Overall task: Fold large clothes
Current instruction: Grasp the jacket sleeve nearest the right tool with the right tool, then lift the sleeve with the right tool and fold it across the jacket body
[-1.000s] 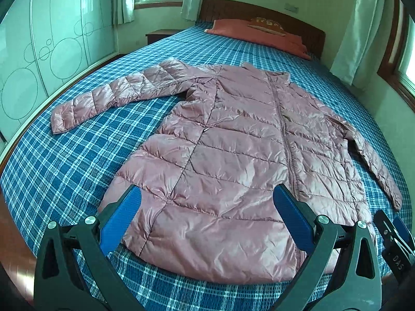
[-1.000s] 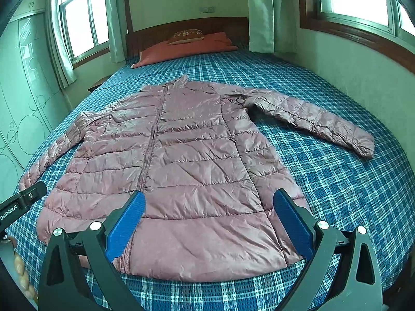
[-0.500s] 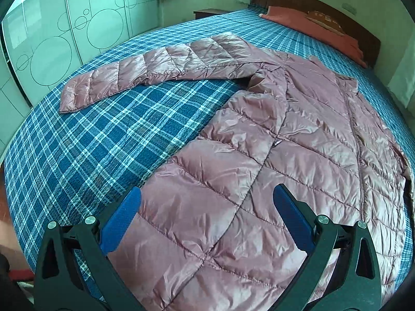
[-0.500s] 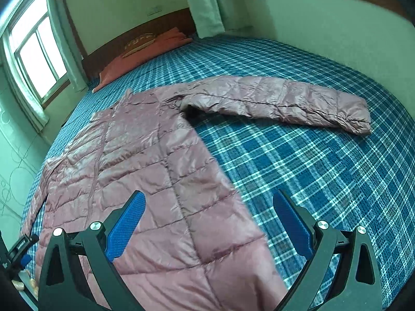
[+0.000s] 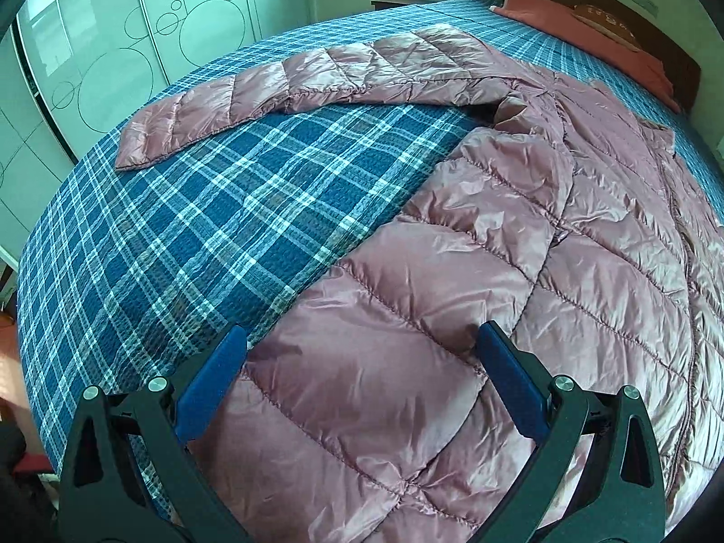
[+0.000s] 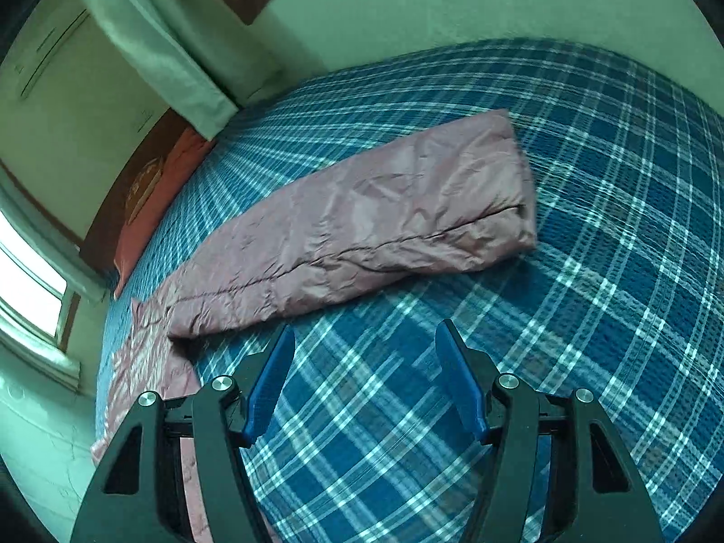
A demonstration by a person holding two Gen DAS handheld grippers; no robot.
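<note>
A shiny quilted pink jacket (image 5: 520, 271) lies flat on the plaid bed (image 5: 203, 235), one sleeve (image 6: 362, 221) toward each side edge. Left claw (image 5: 362, 362) and right claw (image 6: 364, 362) both released, grasping nothing.

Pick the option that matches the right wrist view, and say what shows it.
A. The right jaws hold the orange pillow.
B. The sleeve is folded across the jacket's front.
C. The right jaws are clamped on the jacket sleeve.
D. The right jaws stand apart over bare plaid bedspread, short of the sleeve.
D: the right gripper has its jaws apart with only the plaid bedspread between them, and the pink jacket sleeve lies flat just beyond.
</note>
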